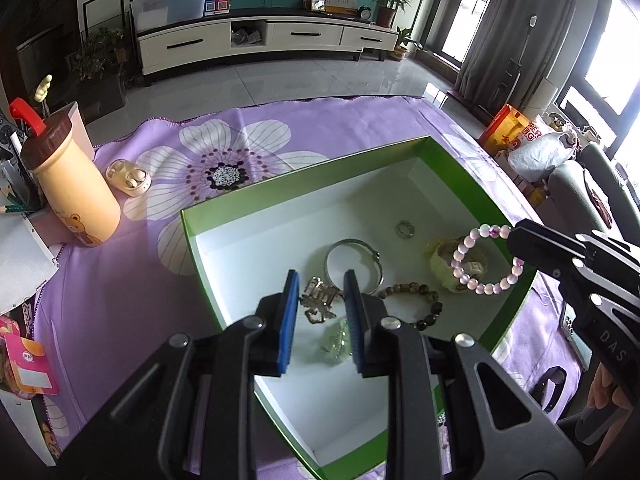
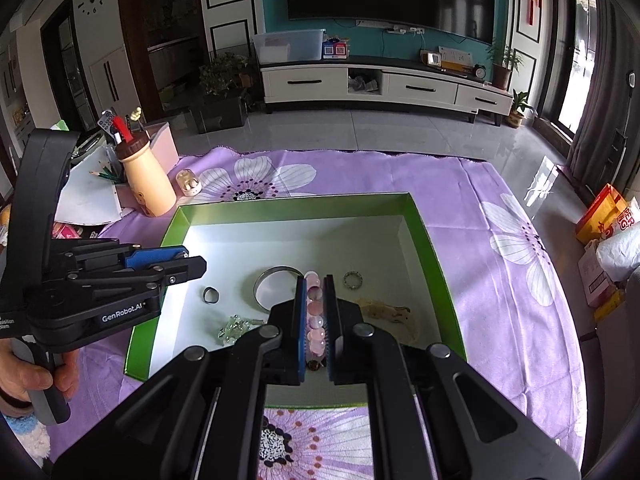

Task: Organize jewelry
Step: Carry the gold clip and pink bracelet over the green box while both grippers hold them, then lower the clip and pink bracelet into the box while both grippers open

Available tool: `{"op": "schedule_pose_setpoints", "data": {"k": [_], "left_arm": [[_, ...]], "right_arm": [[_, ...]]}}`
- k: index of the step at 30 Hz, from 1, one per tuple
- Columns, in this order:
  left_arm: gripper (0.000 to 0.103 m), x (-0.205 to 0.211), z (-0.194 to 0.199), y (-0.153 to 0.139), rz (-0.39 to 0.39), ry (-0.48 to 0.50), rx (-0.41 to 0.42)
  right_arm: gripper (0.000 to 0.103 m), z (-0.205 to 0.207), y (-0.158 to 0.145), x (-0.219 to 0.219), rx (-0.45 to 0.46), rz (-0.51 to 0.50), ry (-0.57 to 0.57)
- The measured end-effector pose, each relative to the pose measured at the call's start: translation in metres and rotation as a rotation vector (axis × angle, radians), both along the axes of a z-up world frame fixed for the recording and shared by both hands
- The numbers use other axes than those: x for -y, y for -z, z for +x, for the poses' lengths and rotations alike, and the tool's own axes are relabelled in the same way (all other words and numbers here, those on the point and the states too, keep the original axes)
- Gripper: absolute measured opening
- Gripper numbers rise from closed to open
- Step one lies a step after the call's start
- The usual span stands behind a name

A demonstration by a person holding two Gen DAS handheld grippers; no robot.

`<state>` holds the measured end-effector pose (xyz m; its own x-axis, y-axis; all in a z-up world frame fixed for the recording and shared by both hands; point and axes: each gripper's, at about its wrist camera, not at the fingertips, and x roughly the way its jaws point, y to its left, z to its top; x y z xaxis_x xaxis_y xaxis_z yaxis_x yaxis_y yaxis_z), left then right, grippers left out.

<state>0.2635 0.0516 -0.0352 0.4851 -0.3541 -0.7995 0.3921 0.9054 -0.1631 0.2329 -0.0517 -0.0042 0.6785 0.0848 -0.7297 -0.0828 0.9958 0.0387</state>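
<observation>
The right tool [image 2: 315,320] is clamped on a pink bead bracelet [image 1: 486,258], gripped at one side of the loop while the rest hangs free over the green box [image 1: 304,168]. The beads are probably light, hard and slick on a flexible cord, so grip across beads, not cord. The left tool [image 1: 320,316] stands slightly apart and empty above a gold clip [image 1: 318,300], beside a silver bangle [image 1: 354,266].

The right gripper's [image 2: 315,312] blue pads hide most of the pink bead bracelet [image 2: 314,322]. In the left wrist view, the left gripper [image 1: 320,316] covers part of a gold ornament [image 1: 320,300]; the green box's [image 1: 304,168] near corner is cut off by the frame edge.
</observation>
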Motion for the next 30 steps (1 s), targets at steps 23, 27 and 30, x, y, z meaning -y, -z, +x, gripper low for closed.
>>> {"op": "schedule_pose_setpoints", "data": {"k": [23, 27, 30], "left_arm": [[0.023, 0.006, 0.027, 0.019, 0.046, -0.007, -0.057], [0.023, 0.007, 0.03, 0.022, 0.052, -0.01, -0.065], [0.023, 0.007, 0.032, 0.023, 0.058, -0.008, -0.068]], "right_arm": [[0.007, 0.037, 0.025, 0.004, -0.07, 0.005, 0.023], [0.007, 0.04, 0.027, 0.004, -0.076, 0.008, 0.025], [0.007, 0.042, 0.03, 0.004, -0.083, 0.005, 0.026]]}}
